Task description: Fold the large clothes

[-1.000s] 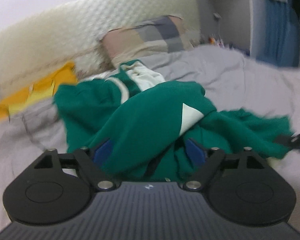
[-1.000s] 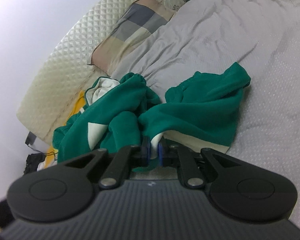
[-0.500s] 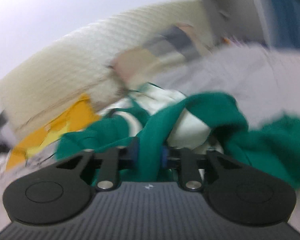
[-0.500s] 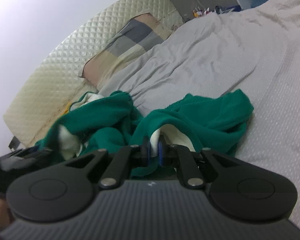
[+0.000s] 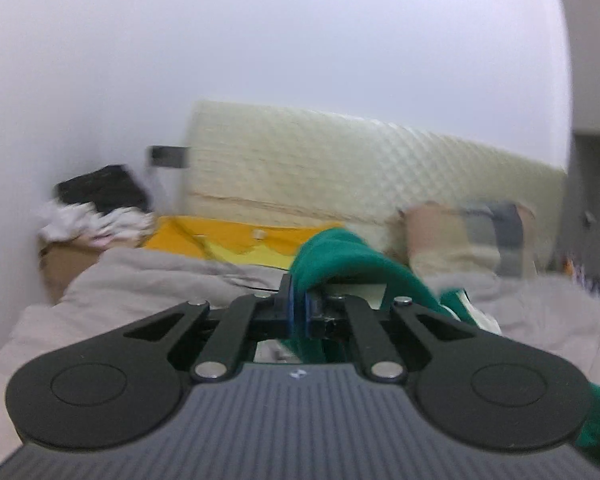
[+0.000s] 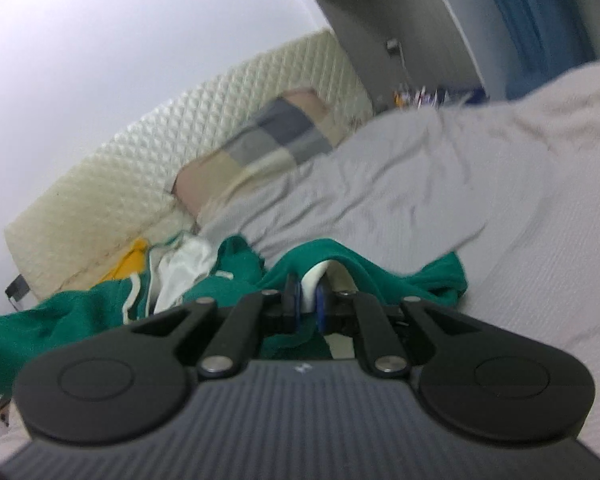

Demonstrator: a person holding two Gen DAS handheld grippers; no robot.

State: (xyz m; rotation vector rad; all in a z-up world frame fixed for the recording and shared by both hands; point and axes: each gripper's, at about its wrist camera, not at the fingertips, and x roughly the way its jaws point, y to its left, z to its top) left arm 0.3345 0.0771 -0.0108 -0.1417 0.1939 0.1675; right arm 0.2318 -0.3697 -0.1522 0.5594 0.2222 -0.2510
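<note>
Black linkage arms (image 5: 220, 332) (silver pivot screws), blue-padded jaws

1. No words, numbers, brand names or signs are showing legibly in either view.
2. A small pale mark is sitting on the ribbed grey housing of the left gripper (image 5: 299, 308), just behind its jaws; it is too small to be read.
3. A like mark is sitting at the same spot on the right gripper (image 6: 309, 301), equally unreadable.
4. The green garment (image 6: 228, 280) is showing white patches, but no lettering is coming through on them.
</note>
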